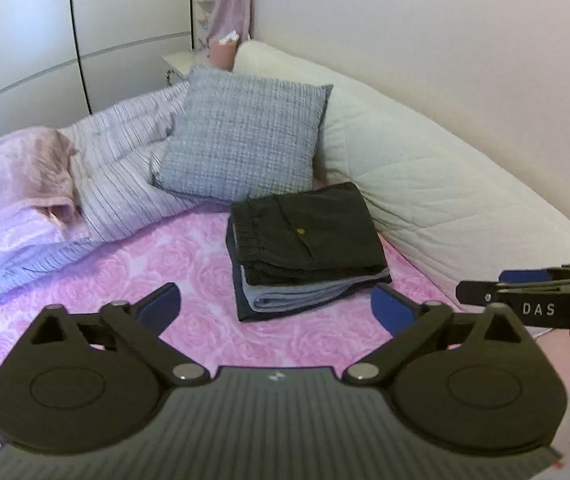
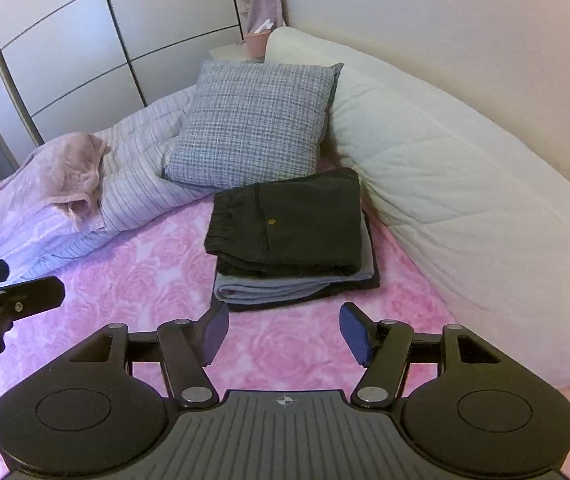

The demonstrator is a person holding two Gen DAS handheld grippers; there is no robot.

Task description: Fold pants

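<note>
Both my hand-held grippers were empty and spread wide: left hand-held gripper (image 1: 275, 306) and right hand-held gripper (image 2: 284, 332) hovered over the pink rose-print bed sheet (image 2: 153, 280), near the stack but not touching it. The dark pants (image 2: 291, 224) lay folded into a compact rectangle, waistband on the left side, brass button facing up, on top of a pile of folded clothes (image 2: 285, 286) (grey piece under them, something darker at the bottom). The pile sat on the bed just beside the white quilted bolster (image 2: 445, 184) and in front of the grey checked cushion (image 2: 257, 120). The rumpled striped duvet (image 2: 137, 160) and pink blanket (image 2: 65, 168) were well apart to the left. Judgement: folding looked finished, pants stacked, edges fairly square. No other unfolded pants seen, so nothing obvious was left, maybe only pulling away.
</note>
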